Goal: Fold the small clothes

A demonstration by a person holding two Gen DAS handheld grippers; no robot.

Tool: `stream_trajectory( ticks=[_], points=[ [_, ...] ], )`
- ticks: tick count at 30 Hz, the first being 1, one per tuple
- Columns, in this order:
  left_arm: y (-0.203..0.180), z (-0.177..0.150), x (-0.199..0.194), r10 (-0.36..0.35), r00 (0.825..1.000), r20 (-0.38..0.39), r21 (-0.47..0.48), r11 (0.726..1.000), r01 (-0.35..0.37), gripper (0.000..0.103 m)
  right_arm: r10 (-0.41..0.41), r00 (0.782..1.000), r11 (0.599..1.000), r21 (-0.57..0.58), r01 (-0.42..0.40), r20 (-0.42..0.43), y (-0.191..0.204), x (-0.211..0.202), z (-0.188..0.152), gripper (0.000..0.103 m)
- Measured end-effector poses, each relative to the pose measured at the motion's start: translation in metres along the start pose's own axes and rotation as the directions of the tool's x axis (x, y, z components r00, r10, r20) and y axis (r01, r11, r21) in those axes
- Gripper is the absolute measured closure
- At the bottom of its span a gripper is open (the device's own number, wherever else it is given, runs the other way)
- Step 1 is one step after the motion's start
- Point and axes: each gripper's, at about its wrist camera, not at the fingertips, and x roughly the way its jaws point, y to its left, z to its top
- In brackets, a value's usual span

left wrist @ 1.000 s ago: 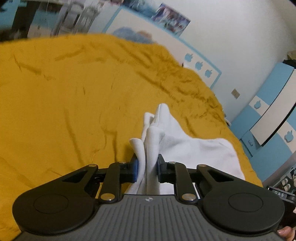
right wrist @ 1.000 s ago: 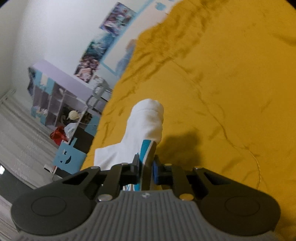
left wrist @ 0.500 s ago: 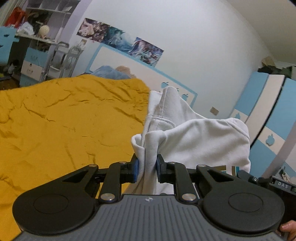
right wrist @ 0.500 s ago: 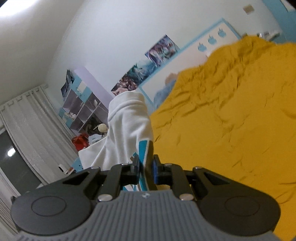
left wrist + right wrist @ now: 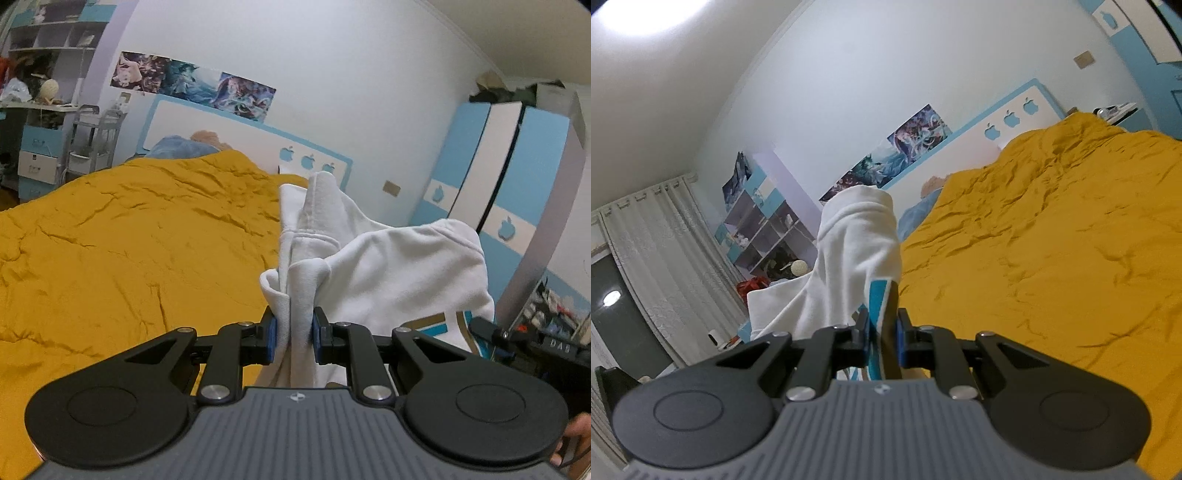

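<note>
A: Tagging the left black two-finger gripper (image 5: 294, 334) first. We see its blue pads (image 5: 271, 339) pinched tight on a bunched ribbed edge of the white cotton garment with teal and gold stripes (image 5: 388, 266).

B: Agreed, jaws narrow, cloth squeezed between them. Right black two-finger gripper (image 5: 882, 341)?

A: Same. We see it clamped on the teal-striped part of that garment (image 5: 857, 251), jaws almost together, fabric between the pads.

B: Where do we put the garment?

A: Up in the air, hanging between both grippers. In the left wrist view it billows to the right of the fingers, above the right-hand edge of the mustard-yellow wrinkled bed cover (image 5: 129, 251). We can't tell whether any part touches the cover.

B: In the right wrist view we see it rising left of the fingers, over the bed's left edge, cover (image 5: 1052, 258) spreading to the right.

A: Other stuff: white headboard with blue apple shapes (image 5: 221, 125) at the far edge of the bed, row of colourful posters (image 5: 192, 83) above it, blue-and-white wardrobe (image 5: 506, 173) on the right.

B: We also log the white curtain (image 5: 665, 251) and open shelf unit (image 5: 764, 229) in the right view. Fingertips of a hand (image 5: 578, 439) show at the lower right corner of the left view.
</note>
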Motion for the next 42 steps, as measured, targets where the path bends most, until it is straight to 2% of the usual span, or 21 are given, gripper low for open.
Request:
stream_trajectory(
  ticks=[9,17,22,24,28,32,34,38,40,42],
  points=[
    [-0.001,-0.025,-0.008,-0.027,0.998,-0.062,0.000,1.000,0.027,0.083,-0.039,0.999,0.999,0.013,0.039,-0.031,-0.007,-0.042,-0.015,0.095],
    [0.029,-0.045,0.041,-0.006,0.981,-0.192,-0.045,0.999,-0.003,0.083,-0.118,0.983,0.990,0.057,0.127,-0.144,-0.041,-0.012,-0.033,0.094],
    [0.052,-0.050,0.088,0.005,0.961,-0.278,-0.055,0.998,-0.021,0.083,-0.170,0.960,0.981,0.056,0.186,-0.222,-0.072,0.036,-0.038,0.095],
    [0.065,-0.055,0.111,0.002,0.946,-0.324,-0.085,0.996,-0.031,0.083,-0.188,0.948,0.977,0.049,0.207,-0.256,-0.084,0.055,-0.041,0.094],
    [0.094,-0.074,0.154,-0.006,0.911,-0.412,-0.163,0.984,-0.068,0.083,-0.232,0.912,0.964,0.042,0.261,-0.339,-0.115,0.095,-0.049,0.094],
    [0.117,-0.096,0.178,-0.004,0.883,-0.470,-0.212,0.971,-0.108,0.083,-0.285,0.861,0.942,0.046,0.334,-0.420,-0.145,0.128,-0.065,0.094],
    [0.128,-0.102,0.181,-0.032,0.879,-0.475,-0.247,0.964,-0.098,0.082,-0.294,0.847,0.933,0.061,0.355,-0.443,-0.160,0.135,-0.072,0.094],
    [0.136,-0.102,0.180,-0.062,0.874,-0.483,-0.277,0.957,-0.085,0.081,-0.285,0.842,0.928,0.088,0.362,-0.458,-0.175,0.137,-0.077,0.092],
    [0.136,-0.099,0.175,-0.060,0.873,-0.484,-0.283,0.955,-0.090,0.079,-0.296,0.843,0.925,0.084,0.369,-0.449,-0.172,0.134,-0.076,0.088],
    [0.132,-0.092,0.165,-0.032,0.880,-0.475,-0.262,0.959,-0.107,0.079,-0.320,0.844,0.923,0.058,0.380,-0.431,-0.164,0.128,-0.071,0.087]
  ],
)
